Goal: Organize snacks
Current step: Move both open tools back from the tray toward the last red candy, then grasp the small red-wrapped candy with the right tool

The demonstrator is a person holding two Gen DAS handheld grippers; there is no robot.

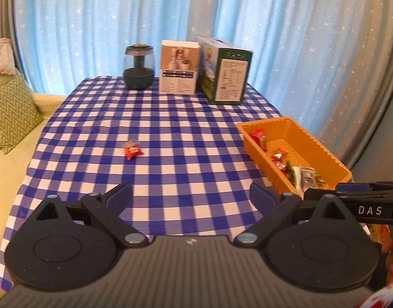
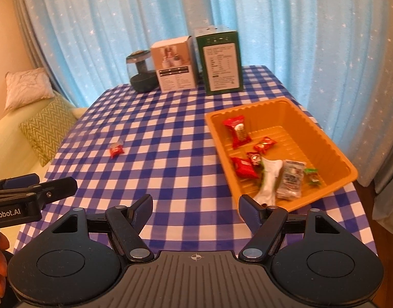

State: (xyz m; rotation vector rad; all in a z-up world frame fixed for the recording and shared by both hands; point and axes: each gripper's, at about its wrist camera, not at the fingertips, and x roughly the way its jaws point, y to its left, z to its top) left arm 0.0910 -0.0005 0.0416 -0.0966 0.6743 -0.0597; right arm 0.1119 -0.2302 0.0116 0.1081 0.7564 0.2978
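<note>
1. My left claw [image 1: 191, 195] hangs low over the near edge of the desk [image 1: 170, 128], its jaws spread wide with nothing between them.
2. My right claw [image 2: 195, 206] is likewise wide open and empty, above the near part of the desk just short of the tray's near corner.
3. Each claw shows in the other's view: the right at the right edge of the left view, the left at the left edge of the right view.
4. The orange tray [image 2: 322, 138] sits on the right side of the desk; inside lie red packets [image 2: 237, 131], a white packet [image 2: 269, 179], a clear packet [image 2: 291, 179] and a small green one [image 2: 312, 175].
5. One red candy [image 1: 132, 150] lies alone on the check cloth, left of centre, well apart from the tray.
6. At the far edge stand a dark jar [image 1: 139, 66], a white box [image 1: 179, 66] and a green box [image 1: 226, 73], side by side.
7. Behind them hangs a blue curtain [image 1: 93, 25]; cushions [image 1: 11, 107] lie on a couch to the left.
</note>
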